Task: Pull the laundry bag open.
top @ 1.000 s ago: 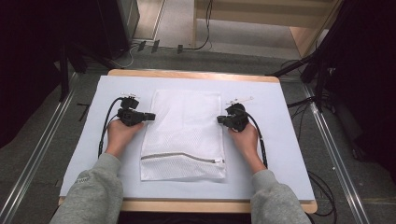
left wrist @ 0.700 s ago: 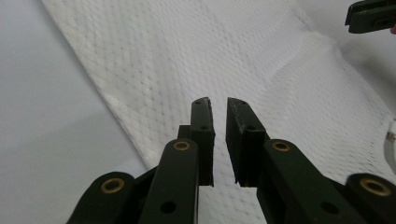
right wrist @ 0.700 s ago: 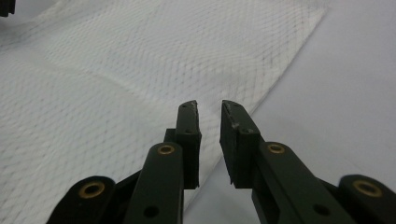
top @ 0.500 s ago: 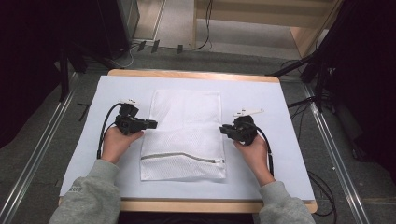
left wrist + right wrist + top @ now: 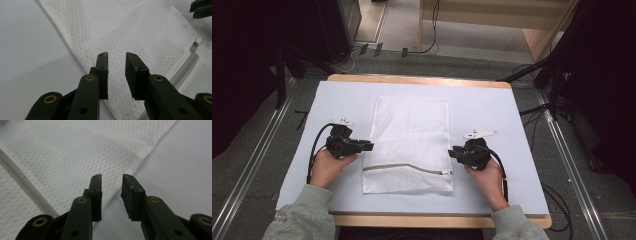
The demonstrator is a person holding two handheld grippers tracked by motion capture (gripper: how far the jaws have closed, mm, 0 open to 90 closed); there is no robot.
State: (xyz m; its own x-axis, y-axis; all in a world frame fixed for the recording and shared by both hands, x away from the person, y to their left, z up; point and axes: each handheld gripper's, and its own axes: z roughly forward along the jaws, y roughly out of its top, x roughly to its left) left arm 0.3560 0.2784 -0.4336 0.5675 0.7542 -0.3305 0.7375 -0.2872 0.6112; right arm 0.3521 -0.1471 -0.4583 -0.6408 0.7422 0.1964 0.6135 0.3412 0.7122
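White mesh bag (image 5: 410, 145) flat on table (image 5: 512, 107), zipper (image 5: 407, 168) shut, nothing blocking

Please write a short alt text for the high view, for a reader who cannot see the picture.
A white mesh laundry bag lies flat on a table with a pale cover, its zipper near the person's edge. The left gripper and the right gripper sit at the bag's two sides, fingers slightly apart with nothing between them, having just opened.

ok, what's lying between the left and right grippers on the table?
The white mesh bag, lying flat with its zipper near the person, spans the gap between left gripper and right gripper; the high view shows it.
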